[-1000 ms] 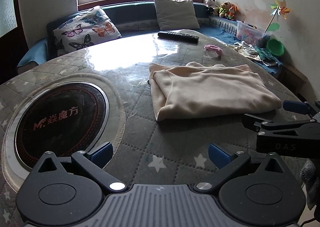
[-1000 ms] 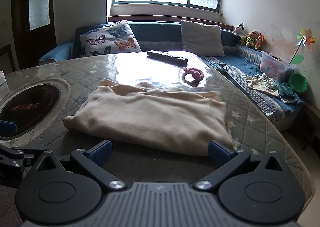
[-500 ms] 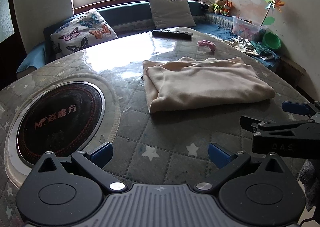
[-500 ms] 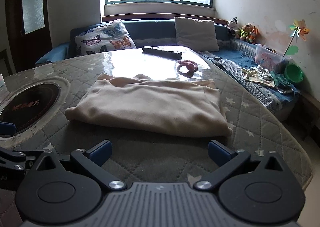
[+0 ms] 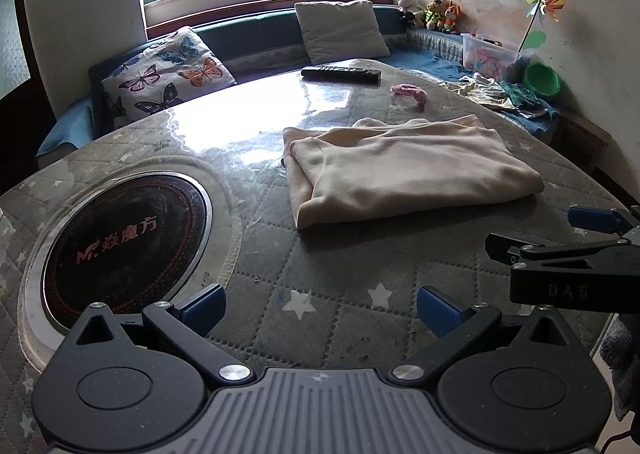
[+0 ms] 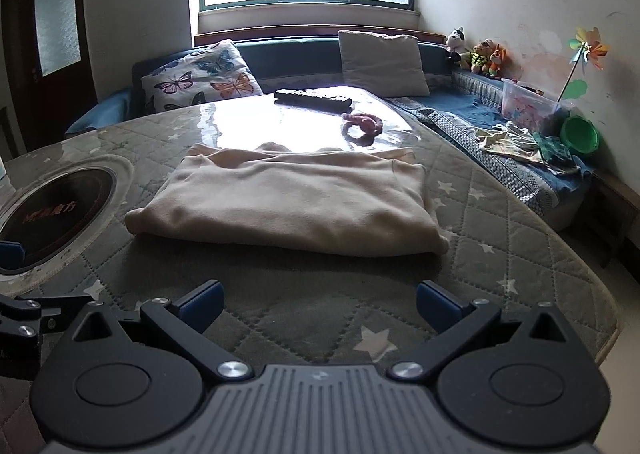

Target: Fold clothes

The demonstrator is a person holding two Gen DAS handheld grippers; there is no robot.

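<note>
A cream garment [image 5: 404,168] lies folded into a flat rectangle on the round quilted table [image 5: 320,278]; it also shows in the right wrist view [image 6: 292,202]. My left gripper [image 5: 320,308] is open and empty, held over the table's near edge, short of the garment. My right gripper [image 6: 318,304] is open and empty, also near the front edge, facing the garment's long side. The right gripper shows at the right of the left wrist view [image 5: 580,238].
A black induction hob [image 5: 120,238] is set into the table at the left. A remote control [image 5: 340,74] and a pink hair tie [image 5: 408,92] lie at the far side. A sofa with cushions [image 5: 168,74] curves behind; toys and a green bowl [image 5: 542,78] sit at the right.
Both grippers have drawn back from the folded garment toward the table's front edge and risen a little. The garment has not moved.
</note>
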